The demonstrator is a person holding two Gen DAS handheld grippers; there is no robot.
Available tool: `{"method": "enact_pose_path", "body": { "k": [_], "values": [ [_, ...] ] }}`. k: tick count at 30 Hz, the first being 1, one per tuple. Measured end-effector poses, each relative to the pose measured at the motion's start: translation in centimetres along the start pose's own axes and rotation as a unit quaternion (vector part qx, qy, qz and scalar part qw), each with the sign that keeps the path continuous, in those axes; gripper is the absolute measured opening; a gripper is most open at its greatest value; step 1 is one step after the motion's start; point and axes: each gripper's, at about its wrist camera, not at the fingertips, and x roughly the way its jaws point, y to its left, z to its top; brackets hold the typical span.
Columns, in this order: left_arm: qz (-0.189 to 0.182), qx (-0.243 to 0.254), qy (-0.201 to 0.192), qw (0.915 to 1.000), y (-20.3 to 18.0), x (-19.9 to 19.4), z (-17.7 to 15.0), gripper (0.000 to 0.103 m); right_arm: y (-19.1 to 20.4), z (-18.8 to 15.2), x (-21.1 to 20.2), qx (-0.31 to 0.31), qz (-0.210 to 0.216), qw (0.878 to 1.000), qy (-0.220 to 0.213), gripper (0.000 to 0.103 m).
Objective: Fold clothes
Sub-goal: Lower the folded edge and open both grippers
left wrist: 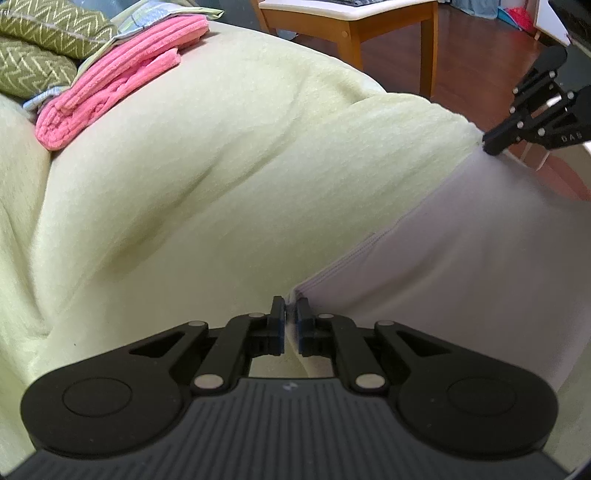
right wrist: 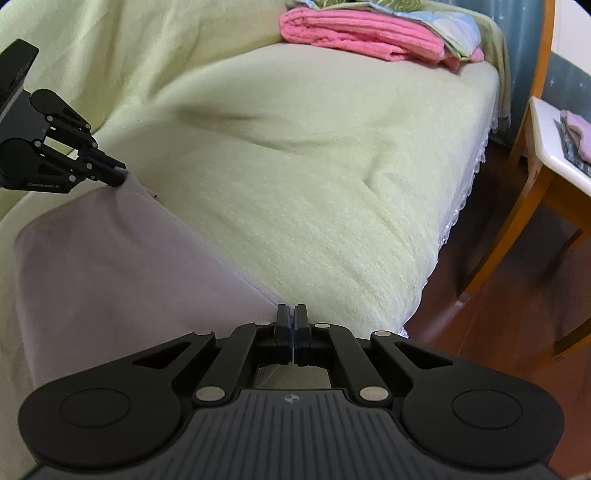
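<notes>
A pale lilac garment (left wrist: 461, 258) lies stretched over the yellow-green sofa cover (left wrist: 221, 166); it also shows in the right wrist view (right wrist: 110, 266). My left gripper (left wrist: 291, 314) is shut on one corner of the garment's hem. My right gripper (right wrist: 291, 317) is shut on the other corner of the same hem. Each gripper shows in the other's view, the right gripper (left wrist: 491, 146) and the left gripper (right wrist: 120, 177), both pinching the cloth, which is held taut between them.
A folded pink towel (left wrist: 110, 88) lies on the far end of the sofa (right wrist: 362, 33), with a green zigzag cushion (left wrist: 44, 40) and striped cloth beside it. A wooden table with a white top (right wrist: 554, 155) stands on the wooden floor (right wrist: 498, 314) next to the sofa.
</notes>
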Motion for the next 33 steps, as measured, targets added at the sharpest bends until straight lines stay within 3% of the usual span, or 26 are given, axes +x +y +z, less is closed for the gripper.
{"method": "enact_pose_path", "body": {
  "k": [3, 4, 5, 7, 9, 10, 12, 14, 16, 21, 23, 25, 26, 28, 29, 30, 33],
  "values": [
    [0.019, 0.008, -0.003, 0.9998, -0.5, -0.1, -0.3, 0.012, 0.7, 0.0, 0.0, -0.018, -0.012, 1.000, 0.007, 0.003],
    [0.018, 0.004, -0.006, 0.9998, -0.5, -0.4, -0.2, 0.016, 0.9, 0.2, -0.1, -0.023, -0.020, 0.999, 0.012, 0.017],
    [0.017, 0.000, -0.009, 0.9998, -0.5, -0.7, -0.1, 0.018, 1.0, 0.5, -0.2, -0.023, -0.038, 0.999, 0.018, 0.041],
    [0.015, -0.008, -0.014, 0.9998, -0.5, -1.4, 0.1, 0.027, 1.0, 0.9, -0.9, -0.021, -0.071, 0.997, 0.015, 0.061],
    [0.012, -0.017, -0.020, 0.9996, -0.5, -2.0, 0.3, 0.025, 1.0, 1.3, -2.1, -0.012, -0.084, 0.996, -0.002, 0.060],
    [0.011, -0.021, -0.023, 0.9995, -0.5, -2.3, 0.4, 0.015, 1.1, 1.5, -2.8, -0.003, -0.082, 0.997, -0.014, 0.059],
    [0.009, -0.029, -0.029, 0.9991, -0.6, -2.9, 0.6, 0.004, 1.9, 1.9, -3.7, 0.010, -0.055, 0.998, -0.034, 0.047],
    [0.007, -0.038, -0.034, 0.9987, -0.6, -3.6, 0.8, 0.004, 3.3, 2.2, -3.5, 0.007, -0.022, 0.999, -0.039, 0.025],
    [0.004, -0.046, -0.040, 0.9981, -0.6, -4.2, 1.0, 0.004, 4.6, 2.1, -2.3, 0.004, -0.003, 1.000, -0.031, 0.020],
    [-0.020, -0.039, -0.032, 0.9985, -2.3, -1.0, 1.7, 0.007, 4.6, 0.7, 0.2, 0.018, -0.020, 0.999, -0.020, 0.019],
    [0.000, -0.038, -0.034, 0.9987, -2.6, 0.3, 0.9, 0.010, 3.7, 0.2, 0.0, 0.023, -0.029, 0.999, -0.026, 0.020],
    [0.016, -0.066, -0.035, 0.9971, -2.0, 0.0, 0.7, 0.024, 3.0, 0.0, -0.5, 0.022, -0.050, 0.998, -0.016, 0.022],
    [0.029, -0.082, -0.032, 0.9957, -1.5, -0.2, 0.6, 0.025, 2.7, 0.0, -0.9, 0.029, -0.058, 0.998, -0.011, 0.023],
    [0.069, -0.112, -0.027, 0.9910, -0.4, -1.3, 0.0, 0.016, 2.3, 0.0, -2.1, 0.046, -0.065, 0.997, -0.009, 0.023],
    [0.072, -0.137, -0.028, 0.9875, 0.2, -2.4, -0.5, 0.015, 2.3, 0.0, -2.8, 0.053, -0.063, 0.997, -0.015, 0.023],
    [0.065, -0.160, -0.035, 0.9844, 0.6, -3.7, -1.0, 0.012, 2.9, 0.1, -3.8, 0.055, -0.055, 0.997, -0.021, 0.023],
    [0.041, -0.134, -0.055, 0.9886, -1.4, -7.8, -2.1, 0.009, 6.8, -0.8, -6.5, 0.022, -0.016, 0.999, -0.038, 0.022]
  ]
}}
